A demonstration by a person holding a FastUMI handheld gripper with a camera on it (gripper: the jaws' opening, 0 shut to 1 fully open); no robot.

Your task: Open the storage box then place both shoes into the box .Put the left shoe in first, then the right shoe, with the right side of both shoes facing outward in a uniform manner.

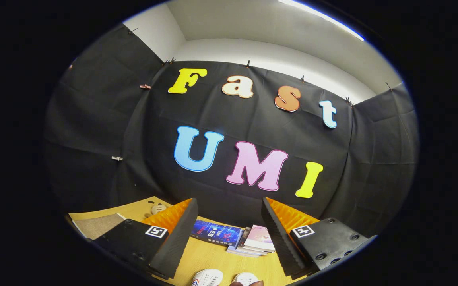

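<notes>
Two white shoes (223, 278) lie on the wooden table (213, 256) low between the fingers of the gripper (229, 234), which stand wide apart and hold nothing, while a pile of books (235, 238) rests just beyond them.

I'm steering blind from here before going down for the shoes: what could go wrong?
1. The tool is open and holds nothing, aimed mostly at the booth wall; the two white shoes barely peek in below the fingers, so a descent could miss them.
2. A stack of books lies on the wooden table just beyond the fingers; a forward sweep may knock it.
</notes>
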